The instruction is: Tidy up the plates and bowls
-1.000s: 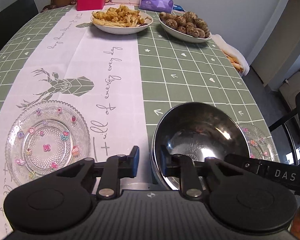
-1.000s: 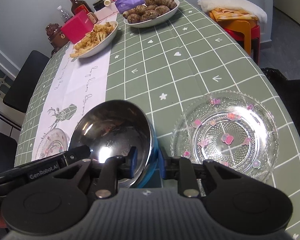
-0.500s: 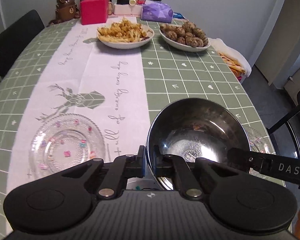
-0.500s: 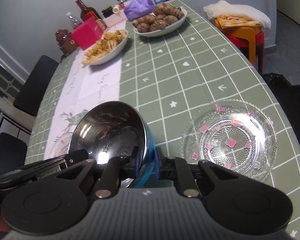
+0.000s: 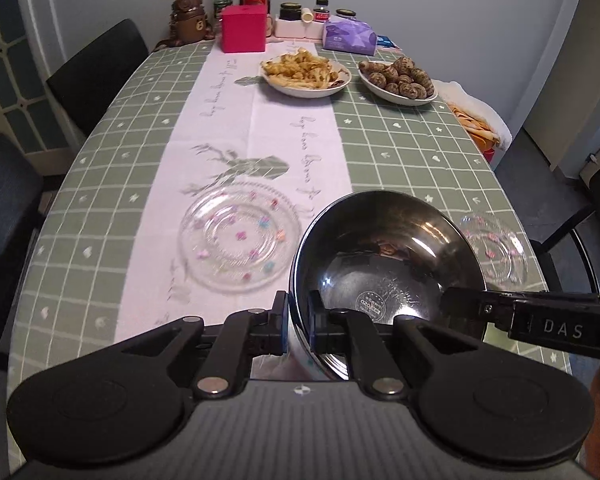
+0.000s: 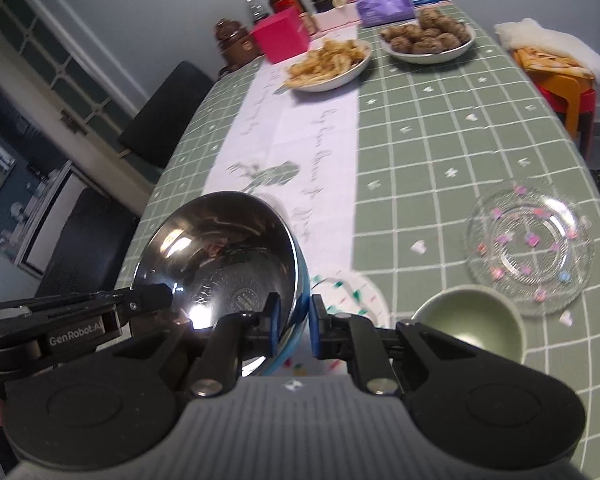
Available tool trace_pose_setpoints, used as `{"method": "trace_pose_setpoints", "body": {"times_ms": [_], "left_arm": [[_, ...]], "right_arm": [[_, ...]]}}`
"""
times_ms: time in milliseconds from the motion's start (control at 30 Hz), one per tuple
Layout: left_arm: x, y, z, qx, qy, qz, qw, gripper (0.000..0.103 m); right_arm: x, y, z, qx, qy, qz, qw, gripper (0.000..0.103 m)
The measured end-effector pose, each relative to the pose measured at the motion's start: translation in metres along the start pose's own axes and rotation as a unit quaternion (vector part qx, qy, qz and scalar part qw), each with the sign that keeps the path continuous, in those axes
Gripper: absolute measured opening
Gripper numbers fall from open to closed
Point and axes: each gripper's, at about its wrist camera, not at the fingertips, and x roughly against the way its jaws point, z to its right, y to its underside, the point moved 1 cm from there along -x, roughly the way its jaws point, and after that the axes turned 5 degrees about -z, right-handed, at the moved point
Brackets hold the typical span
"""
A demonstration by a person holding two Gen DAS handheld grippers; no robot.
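A steel bowl (image 5: 384, 256) with a blue outside hangs tilted above the table's near end, gripped on opposite sides of its rim. My left gripper (image 5: 298, 312) is shut on its left rim. My right gripper (image 6: 294, 316) is shut on its right rim (image 6: 300, 280). In each wrist view the other gripper shows at the far rim: the right gripper (image 5: 460, 300) and the left gripper (image 6: 156, 300). A flowered glass plate (image 5: 240, 236) lies on the white runner. A second glass plate (image 6: 528, 244) lies on the green cloth at the right. Below the steel bowl sit a white patterned plate (image 6: 352, 292) and a small green bowl (image 6: 468, 320).
At the far end stand a dish of fried food (image 5: 306, 72), a dish of brown roots (image 5: 398, 80), a pink box (image 5: 244, 28), bottles and jars. Black chairs (image 5: 96, 68) line the left side. A stool with cloths (image 6: 552, 60) stands off the table's right edge.
Both grippers have closed on the steel bowl's rim and risen with it, pulling back toward the near end. The white plate and green bowl have come into view beneath.
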Motion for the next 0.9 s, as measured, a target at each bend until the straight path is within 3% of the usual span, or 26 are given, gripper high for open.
{"method": "trace_pose_setpoints", "body": {"times_ms": [300,500,900], "left_arm": [[0.035,0.067,-0.044,0.033,0.009,-0.046,0.9984,0.012],[0.033,0.100,-0.060,0.055,0.013,-0.084,0.9949,0.013],[0.021,0.117,-0.061,0.044,-0.011,-0.120,0.9918,0.013]], "right_arm": [[0.006,0.057,-0.043,0.055,-0.034,-0.031,0.997,0.014],[-0.006,0.080,-0.060,0.091,-0.033,-0.049,0.994,0.013],[-0.029,0.100,-0.066,0.123,-0.015,-0.082,0.989,0.012]]}}
